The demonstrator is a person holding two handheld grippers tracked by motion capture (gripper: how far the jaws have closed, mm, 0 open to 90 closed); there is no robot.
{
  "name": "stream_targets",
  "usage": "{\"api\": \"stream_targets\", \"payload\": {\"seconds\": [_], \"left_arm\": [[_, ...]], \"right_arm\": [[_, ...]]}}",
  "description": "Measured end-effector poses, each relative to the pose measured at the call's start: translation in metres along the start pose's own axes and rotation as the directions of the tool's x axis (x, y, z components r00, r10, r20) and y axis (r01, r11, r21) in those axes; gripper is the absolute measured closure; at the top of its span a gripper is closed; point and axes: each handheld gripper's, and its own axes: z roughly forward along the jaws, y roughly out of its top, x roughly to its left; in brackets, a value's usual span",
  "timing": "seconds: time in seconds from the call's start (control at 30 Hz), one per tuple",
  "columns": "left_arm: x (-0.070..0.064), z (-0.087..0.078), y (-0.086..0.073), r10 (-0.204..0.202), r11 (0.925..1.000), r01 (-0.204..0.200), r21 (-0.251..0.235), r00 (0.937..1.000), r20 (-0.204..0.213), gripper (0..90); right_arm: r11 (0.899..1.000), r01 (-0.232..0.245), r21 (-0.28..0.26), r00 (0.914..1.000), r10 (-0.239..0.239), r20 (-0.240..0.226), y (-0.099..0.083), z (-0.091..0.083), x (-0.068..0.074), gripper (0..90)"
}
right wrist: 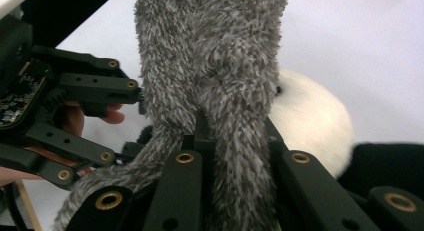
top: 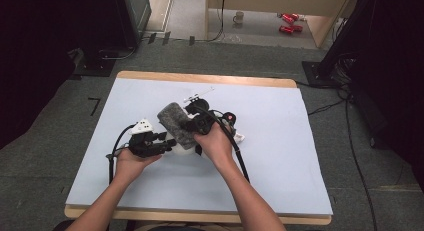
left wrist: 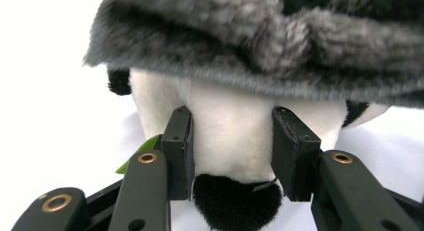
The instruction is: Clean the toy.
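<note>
A white and black plush panda (left wrist: 232, 121) lies mid-table, its white body (top: 186, 143) between the two hands. My left gripper (left wrist: 232, 151) is shut on the panda's white part, one jaw on each side, just above a black patch. A grey furry cloth (left wrist: 260, 36) drapes over the panda's top. My right gripper (right wrist: 235, 136) is shut on that grey furry cloth (right wrist: 210, 56), which rises between its jaws. The white panda (right wrist: 307, 121) sits just behind the cloth. In the high view the left gripper (top: 170, 142) and right gripper (top: 192, 125) meet at the cloth (top: 172, 122).
A pale blue mat (top: 280, 141) covers the wooden table. A small white piece (top: 197, 96) lies behind the hands and another (top: 240, 137) just right of them. A green scrap (left wrist: 135, 153) peeks beside the left jaw. Cables trail toward the front edge.
</note>
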Motion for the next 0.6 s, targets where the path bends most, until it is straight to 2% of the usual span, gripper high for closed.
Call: {"api": "stream_targets", "payload": {"seconds": [0.07, 0.23, 0.4, 0.53, 0.6], "left_arm": [[-0.001, 0.000, 0.000, 0.004, 1.0000, -0.004, -0.001, 1.0000, -0.003, 57.4], [0.000, 0.000, 0.000, 0.008, 1.0000, -0.008, 0.002, 1.0000, -0.001, 57.4], [0.001, 0.001, -0.002, 0.014, 0.9999, -0.014, 0.006, 0.9999, 0.010, 57.5], [0.002, 0.001, -0.001, 0.003, 1.0000, -0.003, 0.005, 0.9999, 0.017, 57.5], [0.002, 0.001, -0.002, 0.005, 1.0000, -0.005, 0.006, 0.9998, 0.018, 57.5]], "right_arm": [[1.000, -0.013, 0.001, 0.9999, 0.013, 0.004, -0.002, -0.005, -0.005, 78.7], [1.000, -0.022, -0.009, 0.9985, 0.022, 0.049, -0.005, -0.019, -0.014, 78.5], [1.000, -0.017, 0.027, 0.9943, 0.014, 0.105, -0.008, -0.026, -0.023, 78.6], [0.999, -0.041, 0.028, 0.9931, 0.037, 0.111, -0.010, -0.031, -0.032, 78.7], [0.999, -0.048, 0.020, 0.9870, 0.044, 0.154, -0.011, -0.036, -0.038, 78.8]]}}
